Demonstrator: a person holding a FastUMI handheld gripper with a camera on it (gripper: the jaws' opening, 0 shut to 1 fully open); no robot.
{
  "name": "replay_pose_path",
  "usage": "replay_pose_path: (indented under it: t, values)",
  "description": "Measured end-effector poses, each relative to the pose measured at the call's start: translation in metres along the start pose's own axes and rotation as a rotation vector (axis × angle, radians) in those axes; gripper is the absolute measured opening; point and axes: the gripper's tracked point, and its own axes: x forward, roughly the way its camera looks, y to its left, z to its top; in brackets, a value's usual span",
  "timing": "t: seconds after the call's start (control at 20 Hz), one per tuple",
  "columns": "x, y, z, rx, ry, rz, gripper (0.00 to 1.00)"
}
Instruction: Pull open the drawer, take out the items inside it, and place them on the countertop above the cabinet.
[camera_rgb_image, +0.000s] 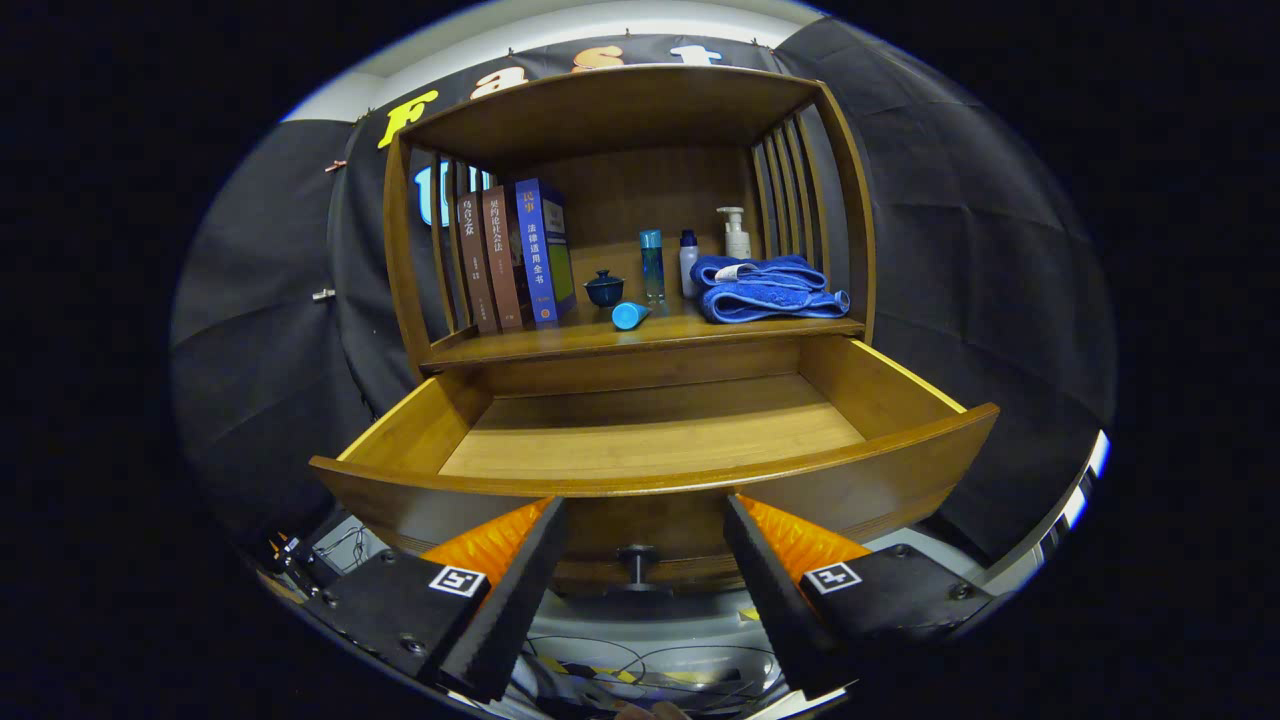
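Note:
The wooden drawer (650, 425) stands pulled out toward me, and its bare floor shows. Its small dark knob (637, 556) sits on the front panel, between my two fingers. My gripper (645, 525) is open just in front of the drawer front, with nothing held. On the countertop (640, 335) above the drawer lie a folded blue towel (765, 290), a blue teacup with a lid (604, 288), a light blue cap lying on its side (629, 315), a teal bottle (652, 265), a white bottle with a dark cap (689, 263) and a pump bottle (736, 232).
Three upright books (515, 255) stand at the countertop's left end. A roofed shelf frame with slatted sides (620, 100) encloses the countertop. Cables (640, 670) lie on the floor below the drawer.

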Motion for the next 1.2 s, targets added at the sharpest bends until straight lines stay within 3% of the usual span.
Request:
replay_pose_path:
  t: [0.25,0.8,1.2]
  values:
    - [0.017,0.002,0.009,0.006,-0.001,-0.007,1.00]
    - [0.129,0.006,0.052,0.034,-0.018,-0.010,1.00]
    - [0.177,0.006,0.067,0.045,-0.003,-0.013,1.00]
